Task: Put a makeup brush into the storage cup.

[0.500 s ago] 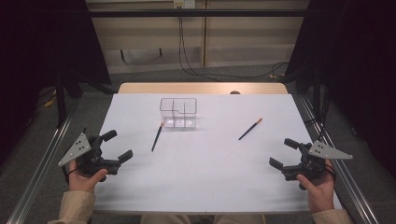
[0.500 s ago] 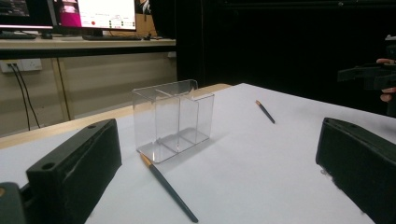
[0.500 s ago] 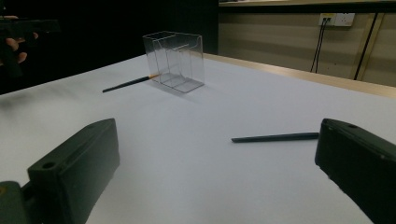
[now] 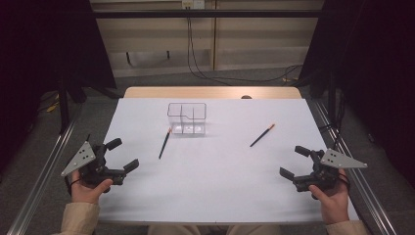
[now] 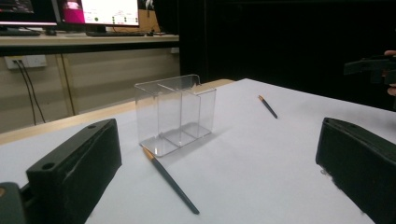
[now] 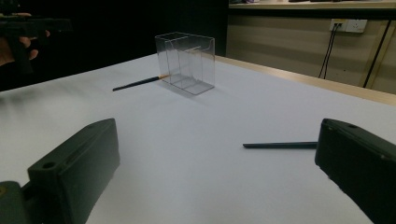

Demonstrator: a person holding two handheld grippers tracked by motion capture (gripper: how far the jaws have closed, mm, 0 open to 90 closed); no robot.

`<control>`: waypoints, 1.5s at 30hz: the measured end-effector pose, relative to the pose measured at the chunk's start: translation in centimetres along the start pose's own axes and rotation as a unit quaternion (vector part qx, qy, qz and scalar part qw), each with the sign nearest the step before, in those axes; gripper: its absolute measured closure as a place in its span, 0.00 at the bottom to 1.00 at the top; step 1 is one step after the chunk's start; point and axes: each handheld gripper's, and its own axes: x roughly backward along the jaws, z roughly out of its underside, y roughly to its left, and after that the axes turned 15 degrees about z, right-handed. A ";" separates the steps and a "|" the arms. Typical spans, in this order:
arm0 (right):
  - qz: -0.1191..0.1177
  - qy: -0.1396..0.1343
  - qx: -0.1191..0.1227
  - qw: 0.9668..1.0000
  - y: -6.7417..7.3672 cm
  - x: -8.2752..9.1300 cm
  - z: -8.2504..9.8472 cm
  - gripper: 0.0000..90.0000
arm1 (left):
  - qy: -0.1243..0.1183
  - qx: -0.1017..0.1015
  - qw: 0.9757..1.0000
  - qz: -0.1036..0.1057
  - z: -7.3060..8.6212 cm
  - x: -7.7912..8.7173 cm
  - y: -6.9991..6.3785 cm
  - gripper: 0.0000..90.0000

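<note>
A clear plastic holder (image 4: 187, 118) with compartments stands upright at the table's middle back, also seen in the left gripper view (image 5: 174, 112) and the right gripper view (image 6: 186, 61). One dark pencil (image 4: 164, 143) (image 5: 171, 179) (image 6: 139, 83) lies just left of it. A second pencil (image 4: 262, 135) (image 5: 268, 106) (image 6: 280, 145) lies to the right. My left gripper (image 4: 121, 155) rests at the table's left edge, open and holding nothing. At the right edge my right gripper (image 4: 294, 161) stands open too, nothing between its jaws.
The white table sheet (image 4: 220, 186) has a wooden edge (image 4: 210, 92) at the back. Metal rails (image 4: 44, 171) run along both sides. Cables (image 4: 205, 68) hang on the wall behind. A monitor (image 5: 100, 11) sits on a far shelf in the left gripper view.
</note>
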 end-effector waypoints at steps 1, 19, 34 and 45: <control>0.000 0.002 0.000 1.000 0.0 -0.1 0.0 0.00 | -0.004 0.002 1.000 -0.001 -0.1 -0.2 0.0 0.00; 0.003 0.007 0.002 1.000 0.0 0.7 0.4 0.00 | 0.003 -0.002 1.000 0.006 -1.1 -4.7 2.4 0.00; 0.003 0.010 0.010 1.000 0.3 1.2 0.5 0.00 | 0.008 0.007 1.000 0.003 -1.5 -8.7 4.7 0.00; -0.003 0.002 0.013 1.000 0.4 0.9 0.3 0.00 | 0.012 0.006 1.000 0.003 -1.6 -11.5 5.5 0.00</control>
